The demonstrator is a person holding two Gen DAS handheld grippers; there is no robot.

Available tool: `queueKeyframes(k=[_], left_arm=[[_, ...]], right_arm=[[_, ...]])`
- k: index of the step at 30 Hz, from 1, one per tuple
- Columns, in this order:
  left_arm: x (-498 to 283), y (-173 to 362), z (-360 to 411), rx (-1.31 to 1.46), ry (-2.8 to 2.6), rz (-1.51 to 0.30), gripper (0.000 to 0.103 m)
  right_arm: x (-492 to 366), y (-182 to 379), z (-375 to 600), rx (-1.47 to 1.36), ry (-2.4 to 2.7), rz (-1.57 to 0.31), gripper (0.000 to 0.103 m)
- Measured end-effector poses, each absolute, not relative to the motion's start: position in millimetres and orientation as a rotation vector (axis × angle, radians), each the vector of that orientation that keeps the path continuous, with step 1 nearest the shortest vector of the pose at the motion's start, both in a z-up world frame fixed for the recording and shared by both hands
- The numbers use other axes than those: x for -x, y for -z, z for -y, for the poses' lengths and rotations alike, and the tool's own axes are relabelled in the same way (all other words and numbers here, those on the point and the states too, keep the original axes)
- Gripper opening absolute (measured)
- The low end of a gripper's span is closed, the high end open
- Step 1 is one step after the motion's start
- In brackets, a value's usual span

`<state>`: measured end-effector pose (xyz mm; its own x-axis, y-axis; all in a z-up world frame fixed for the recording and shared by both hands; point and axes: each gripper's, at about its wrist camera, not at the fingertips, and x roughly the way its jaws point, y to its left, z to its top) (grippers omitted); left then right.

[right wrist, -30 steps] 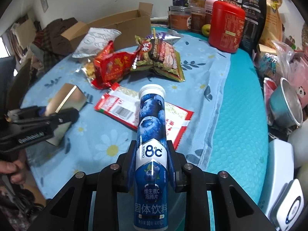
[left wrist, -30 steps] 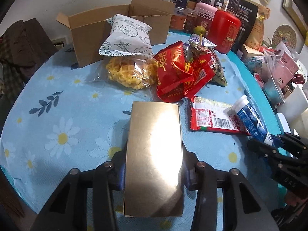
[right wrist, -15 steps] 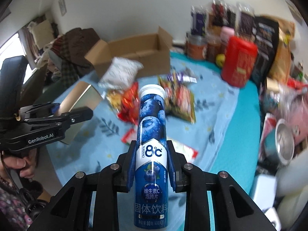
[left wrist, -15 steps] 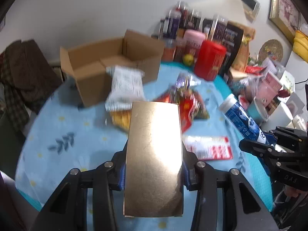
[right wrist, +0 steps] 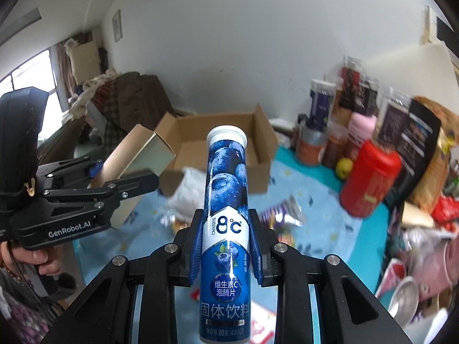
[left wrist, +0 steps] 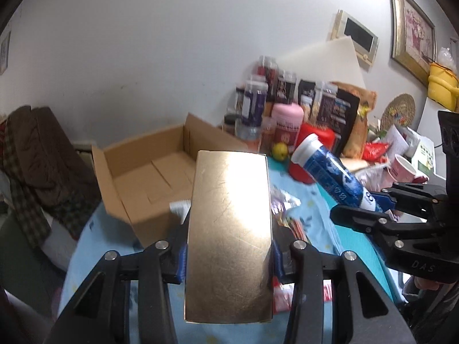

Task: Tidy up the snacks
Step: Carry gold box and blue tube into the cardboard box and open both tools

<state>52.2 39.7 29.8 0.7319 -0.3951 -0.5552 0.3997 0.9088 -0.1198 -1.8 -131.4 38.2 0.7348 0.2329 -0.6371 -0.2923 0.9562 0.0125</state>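
My left gripper (left wrist: 229, 253) is shut on a flat gold box (left wrist: 229, 223) and holds it in the air, tilted up toward the open cardboard box (left wrist: 152, 183). My right gripper (right wrist: 225, 246) is shut on a blue tablet tube (right wrist: 226, 200) with a white cap, also raised. In the right wrist view the gold box (right wrist: 137, 154) and left gripper (right wrist: 86, 192) are at left, in front of the cardboard box (right wrist: 218, 140). In the left wrist view the tube (left wrist: 330, 177) and right gripper (left wrist: 381, 209) are at right. The cardboard box looks empty inside.
Snack bags (right wrist: 186, 195) lie on the blue flowered tablecloth (right wrist: 315, 229) below the grippers. A red canister (right wrist: 370, 177), a pink jar (left wrist: 287, 123), a green fruit (right wrist: 344, 166), jars and dark bags crowd the back right. Cups and clutter (right wrist: 424, 269) fill the right edge.
Both grippers have risen and tilted upward with their loads; the table has dropped low in view and the cardboard box's open inside now shows ahead.
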Motion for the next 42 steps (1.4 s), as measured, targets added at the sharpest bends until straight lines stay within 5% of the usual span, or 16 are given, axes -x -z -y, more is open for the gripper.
queueKeyframes(k=[24, 42], left_arm=[[-238, -36, -73, 0.000, 0.279, -0.562, 0.043], [-335, 40, -64, -0.060, 0.218, -0.884, 0.043]], right_arm=[[-196, -46, 85, 0.145, -0.391, -0.645, 0.028], [-288, 16, 62, 0.231, -0.365, -0.859, 0.028]])
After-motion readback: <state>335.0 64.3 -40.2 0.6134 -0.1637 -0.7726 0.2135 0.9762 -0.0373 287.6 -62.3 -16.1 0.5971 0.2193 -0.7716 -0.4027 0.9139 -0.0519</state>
